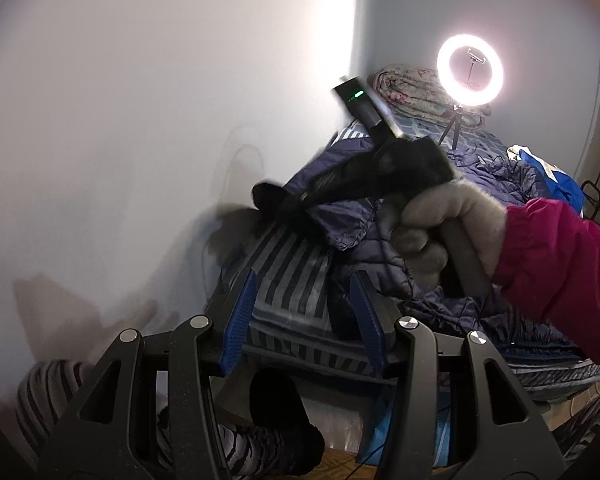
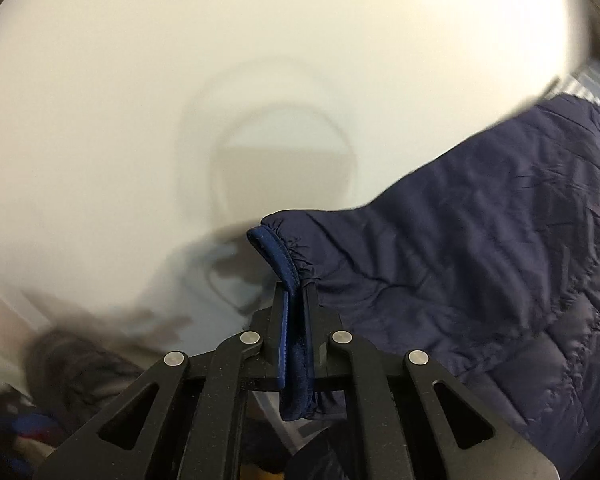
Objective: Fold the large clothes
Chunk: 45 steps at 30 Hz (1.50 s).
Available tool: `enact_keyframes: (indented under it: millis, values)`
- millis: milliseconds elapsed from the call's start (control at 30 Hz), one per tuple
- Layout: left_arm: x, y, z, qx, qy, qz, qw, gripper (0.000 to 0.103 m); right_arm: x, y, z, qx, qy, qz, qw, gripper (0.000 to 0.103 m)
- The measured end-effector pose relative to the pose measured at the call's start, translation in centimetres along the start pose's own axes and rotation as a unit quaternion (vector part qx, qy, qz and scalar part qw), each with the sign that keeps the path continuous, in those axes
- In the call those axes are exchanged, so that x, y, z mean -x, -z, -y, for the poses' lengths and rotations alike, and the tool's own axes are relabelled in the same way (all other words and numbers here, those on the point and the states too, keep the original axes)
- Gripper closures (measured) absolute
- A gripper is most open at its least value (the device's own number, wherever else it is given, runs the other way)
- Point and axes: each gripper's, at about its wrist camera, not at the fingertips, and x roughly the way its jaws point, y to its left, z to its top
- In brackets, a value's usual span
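- The navy quilted jacket lies spread on the striped bed by the white wall; one sleeve is lifted off it, its elastic cuff caught in the right gripper.
- That gripper's jaws are pressed together on the cuff's edge, with the hem sticking out past the fingertips and hanging down behind them.
- The left gripper hangs over the striped cover with jaws spread and nothing between its blue pads.
- Further off, a gloved hand in a magenta sleeve carries the right tool over the jacket body.
- At the far end stand a ring light on its small tripod and a rolled quilt.
- Risks, as I judge them: the grip is on a thin, slick edge, so a quick swing could pull the cuff free; with only one sleeve held, the puffy body may drag and bunch instead of folding flat; a wide sweep could knock the light.
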Motion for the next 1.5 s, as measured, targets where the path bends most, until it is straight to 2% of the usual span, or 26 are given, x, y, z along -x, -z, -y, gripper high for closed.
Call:
enact_keyframes:
  millis: [200, 467, 567, 667, 767, 933, 1067, 1267, 1500]
  values:
    - [-0.9, -2.2, 1.1, -0.019, -0.002, 0.004, 0.9998, 0.052, 6.6, -0.4, 3.6, -0.054, 0.015, 0.066, 0.996, 0.098]
    - [-6.6, -6.8, 3.7, -0.042, 0.039, -0.042, 0.9975, 0.052, 15.3, -0.6, 10.9, -0.115, 0.074, 0.141, 0.981, 0.099]
    - [-9.4, -9.0, 5.7, -0.057, 0.063, -0.062, 0.9945, 0.052, 18.4, -1.7, 13.9, -0.130, 0.103, 0.159, 0.973, 0.099]
    - [-12.4, -11.0, 7.9, -0.073, 0.066, -0.069, 0.9927, 0.052, 20.5, -2.1, 17.5, -0.142, 0.127, 0.166, 0.967, 0.099]
    - [-15.6, -12.6, 10.3, -0.101, 0.059, -0.068, 0.9908, 0.040, 22.6, -1.6, 19.6, -0.151, 0.159, 0.172, 0.960, 0.099]
    - [-21.2, -13.7, 12.3, -0.105, 0.065, -0.100, 0.9873, 0.039, 26.3, -1.2, 22.6, -0.165, 0.199, 0.184, 0.948, 0.099]
    - [-23.3, -13.7, 13.2, -0.102, 0.067, -0.120, 0.9853, 0.039, 28.9, -0.6, 25.0, -0.169, 0.248, 0.189, 0.935, 0.099]
    - [-23.3, -13.4, 14.0, -0.116, 0.055, -0.113, 0.9853, 0.039, 32.5, 1.7, 30.5, -0.217, 0.309, 0.229, 0.897, 0.099]
    - [-23.9, -13.1, 14.9, -0.122, 0.054, -0.124, 0.9833, 0.039, 32.1, 3.6, 35.9, -0.226, 0.384, 0.197, 0.873, 0.099]
